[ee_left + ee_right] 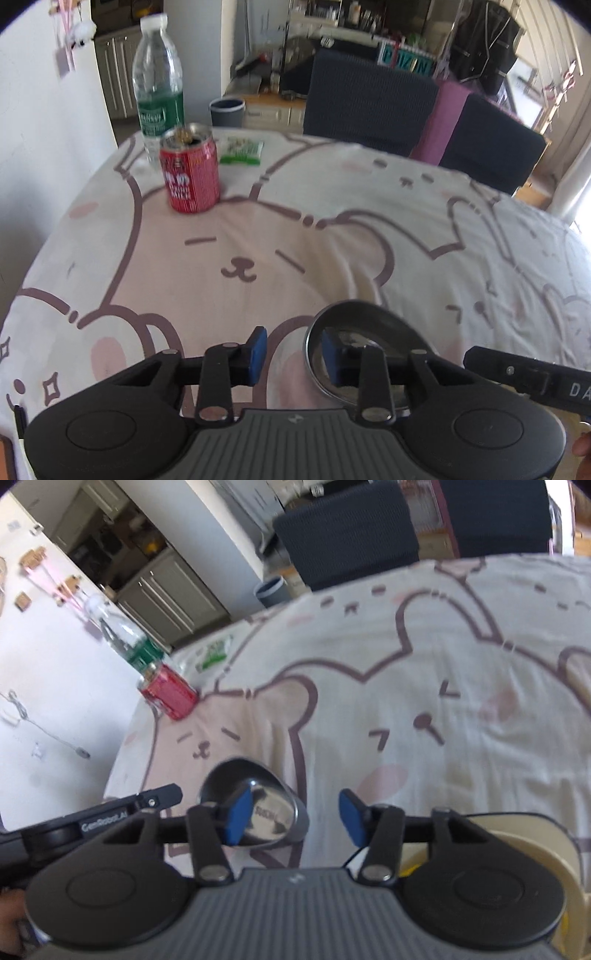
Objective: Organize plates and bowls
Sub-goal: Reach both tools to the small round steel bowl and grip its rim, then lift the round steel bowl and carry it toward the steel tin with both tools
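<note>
Steel bowl (364,325) sits on the table (258,258), on its bear-print cloth, near the front edge, and looks empty, its shiny inside showing only reflections. The left tongs (293,356) straddle its near-left rim, one blue pad (332,358) inside the bowl and the other outside; jaws partly apart, and whether the pads press the rim I cannot tell. The right tongs (295,821) stand half apart just right of the bowl with nothing between them. A cream dish (532,845) lies under their right side, contents hidden. Further back stand an opened red can (190,171), a clear water bottle (159,81), nearly empty, and a green packet (242,149).
</note>
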Tool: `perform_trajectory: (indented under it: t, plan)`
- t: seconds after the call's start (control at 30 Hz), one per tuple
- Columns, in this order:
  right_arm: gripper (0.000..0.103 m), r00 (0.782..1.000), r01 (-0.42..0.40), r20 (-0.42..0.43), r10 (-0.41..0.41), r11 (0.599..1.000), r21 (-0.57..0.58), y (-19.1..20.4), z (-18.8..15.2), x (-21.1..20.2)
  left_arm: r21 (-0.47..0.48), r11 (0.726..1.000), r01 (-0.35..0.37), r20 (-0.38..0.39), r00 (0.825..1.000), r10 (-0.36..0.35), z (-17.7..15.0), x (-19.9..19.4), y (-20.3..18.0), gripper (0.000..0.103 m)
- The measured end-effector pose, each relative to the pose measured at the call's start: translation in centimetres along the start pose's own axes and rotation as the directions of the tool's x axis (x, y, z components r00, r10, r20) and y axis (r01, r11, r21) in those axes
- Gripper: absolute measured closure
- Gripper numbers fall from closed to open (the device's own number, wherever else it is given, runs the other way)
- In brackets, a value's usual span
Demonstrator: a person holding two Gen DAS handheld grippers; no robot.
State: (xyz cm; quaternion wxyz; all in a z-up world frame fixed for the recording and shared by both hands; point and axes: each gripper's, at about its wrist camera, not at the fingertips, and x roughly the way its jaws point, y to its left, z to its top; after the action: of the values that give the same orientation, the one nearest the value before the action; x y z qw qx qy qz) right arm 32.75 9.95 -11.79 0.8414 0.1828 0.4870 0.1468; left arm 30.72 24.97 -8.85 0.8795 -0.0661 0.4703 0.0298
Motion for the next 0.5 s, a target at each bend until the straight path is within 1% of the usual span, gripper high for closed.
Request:
perform_trajectory:
  t: [0.1,0.17,0.2,0.33,0.37,0.43,0.47,0.5]
  plan:
    - [0.050,0.999,0.043,-0.024,-0.042,0.999,0.015,0.0,0.0,1.6,0.003,1.000,-0.005,-0.033,0.999,0.006,0.0,1.3,-0.1,0.070]
    - [0.057,0.998,0.037,-0.056,-0.036,0.999,0.014,0.2,-0.2,2.7,0.005,1.000,-0.004,-0.045,0.999,0.004,0.2,2.0,-0.1,0.073]
    - [0.058,0.997,0.033,-0.067,-0.033,0.999,0.009,0.3,-0.2,3.0,0.006,1.000,-0.004,-0.050,0.999,0.004,0.2,2.3,-0.1,0.075]
    - [0.067,0.995,0.033,-0.087,-0.039,0.997,-0.062,1.2,-0.5,3.6,0.008,1.000,-0.007,-0.075,0.997,0.007,0.1,3.3,0.1,0.076]
    - [0.072,0.995,0.033,-0.091,-0.039,0.997,-0.075,1.4,-0.6,3.7,0.008,1.000,-0.003,-0.079,0.997,0.004,0.1,3.5,0.1,0.077]
    - [0.079,0.994,0.030,-0.103,-0.040,0.994,-0.101,1.8,-0.8,4.1,0.009,1.000,0.007,-0.085,0.996,-0.006,0.0,3.7,0.1,0.082]
    - [0.081,0.993,0.030,-0.107,-0.042,0.993,-0.116,2.0,-0.9,4.3,0.008,1.000,0.017,-0.088,0.996,-0.016,0.0,3.8,0.1,0.088]
    - [0.082,0.993,0.039,-0.104,-0.053,0.990,-0.134,2.2,-1.1,4.3,0.004,1.000,0.031,-0.088,0.996,-0.031,0.0,3.8,0.1,0.098]
